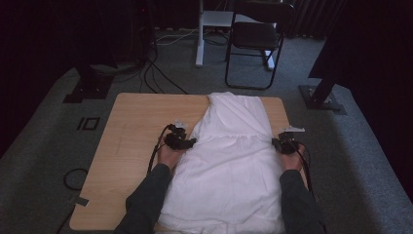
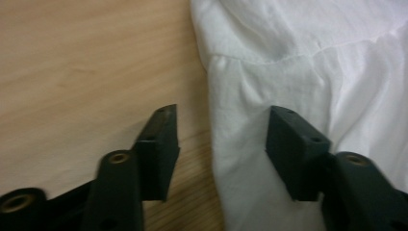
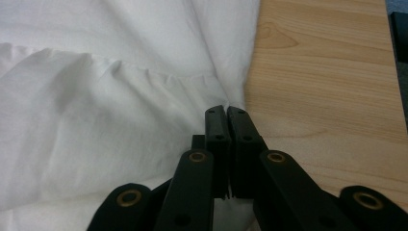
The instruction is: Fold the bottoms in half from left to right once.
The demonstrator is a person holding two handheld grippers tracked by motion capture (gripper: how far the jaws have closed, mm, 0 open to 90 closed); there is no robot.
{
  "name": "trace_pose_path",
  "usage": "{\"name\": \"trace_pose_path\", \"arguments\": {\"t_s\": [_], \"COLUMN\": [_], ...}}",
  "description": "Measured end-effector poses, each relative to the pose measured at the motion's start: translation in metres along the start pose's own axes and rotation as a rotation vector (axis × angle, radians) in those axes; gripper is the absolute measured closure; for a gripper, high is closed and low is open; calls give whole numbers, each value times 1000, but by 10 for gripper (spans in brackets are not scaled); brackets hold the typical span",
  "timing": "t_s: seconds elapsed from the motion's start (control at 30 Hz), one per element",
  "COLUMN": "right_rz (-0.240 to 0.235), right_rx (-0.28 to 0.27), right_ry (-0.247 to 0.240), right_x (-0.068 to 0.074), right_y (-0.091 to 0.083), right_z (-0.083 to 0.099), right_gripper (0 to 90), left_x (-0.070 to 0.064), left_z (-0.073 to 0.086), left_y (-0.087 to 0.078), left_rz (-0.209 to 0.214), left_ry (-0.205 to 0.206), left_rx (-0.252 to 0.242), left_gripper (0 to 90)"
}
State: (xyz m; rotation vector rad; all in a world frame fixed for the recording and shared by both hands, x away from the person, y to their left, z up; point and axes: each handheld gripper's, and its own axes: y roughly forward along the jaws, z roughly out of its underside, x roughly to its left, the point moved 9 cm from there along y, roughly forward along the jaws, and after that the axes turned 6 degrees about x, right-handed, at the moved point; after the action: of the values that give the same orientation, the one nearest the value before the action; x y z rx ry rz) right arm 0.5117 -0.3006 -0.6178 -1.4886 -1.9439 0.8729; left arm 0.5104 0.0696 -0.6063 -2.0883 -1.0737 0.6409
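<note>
The left gripper [image 2: 221, 139] straddles the left edge of the white cloth [image 1: 229, 161] with jaws apart; the right gripper [image 3: 226, 115] has jaws together at its right edge.

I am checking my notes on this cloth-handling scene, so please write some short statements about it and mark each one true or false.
1. The left claw is open, with the edge of the white garment between its jaws. True.
2. The right claw is wide open over bare wood. False: its jaws are pressed together at the garment's edge; whether they pinch cloth cannot be told.
3. The garment lies on a wooden table. True.
4. The garment is folded into a small square. False: it lies spread out along the table, narrower at the far end.
5. A black chair stands on the floor beyond the table. True.
</note>
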Motion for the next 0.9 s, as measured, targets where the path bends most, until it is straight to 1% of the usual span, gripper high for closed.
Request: {"name": "trace_pose_path", "arguments": {"t_s": [0.03, 0.07, 0.1, 0.13, 0.17, 0.2, 0.23, 0.27, 0.3, 0.33, 0.37, 0.43, 0.57, 0.63, 0.7, 0.8, 0.9], "right_rz": [0, -13, -13, -19, -19, -20, -24, -32, -42, -50, -51, -63, -98, -119, -142, -160, -174], "right_rx": [0, -1, -1, 3, 3, 2, -2, -5, -8, -9, -6, 3, 3, 2, 1, 12, 16], "right_ry": [0, -1, -1, -6, -6, -6, 2, 10, 13, 7, -18, -32, -51, -50, -57, -86, -106], "right_x": [0, 1, 1, 3, 3, 3, 5, 7, 10, 14, 19, 26, 42, 49, 58, 71, 80], "right_y": [0, 0, 0, -1, -1, -1, -1, -2, -3, -4, -5, -8, -14, -17, -22, -33, -47], "right_z": [0, 0, 0, 1, 1, 1, 2, 3, 4, 6, 8, 11, 19, 25, 32, 45, 62], "right_gripper": [877, 871, 871, 866, 866, 867, 868, 873, 874, 874, 874, 874, 873, 873, 871, 869, 869], "left_x": [0, 1, 1, 5, 5, 11, 14, 17, 21, 26, 30, 38, 47, 48, 48, 42, 36], "left_z": [0, 4, 4, 6, 6, 10, 12, 16, 19, 22, 24, 31, 52, 63, 74, 91, 108], "left_y": [0, 3, 3, 2, 2, -2, -5, -9, -15, -23, -28, -41, -61, -71, -81, -95, -107], "left_rz": [0, 4, 4, 15, 15, -6, -13, -25, -39, -49, -50, -60, -68, -60, -58, -46, -37], "left_ry": [0, 8, 8, -9, -9, -5, 1, 16, 23, 15, 9, -5, -9, -23, -27, -30, -31], "left_rx": [0, 24, 24, 21, 21, 17, 15, 10, -1, -23, -37, -60, -67, -78, -80, -95, -100], "left_gripper": [589, 688, 806, 887, 898, 898, 900, 900, 900, 900, 900, 900, 900, 900, 900, 900, 900]}}
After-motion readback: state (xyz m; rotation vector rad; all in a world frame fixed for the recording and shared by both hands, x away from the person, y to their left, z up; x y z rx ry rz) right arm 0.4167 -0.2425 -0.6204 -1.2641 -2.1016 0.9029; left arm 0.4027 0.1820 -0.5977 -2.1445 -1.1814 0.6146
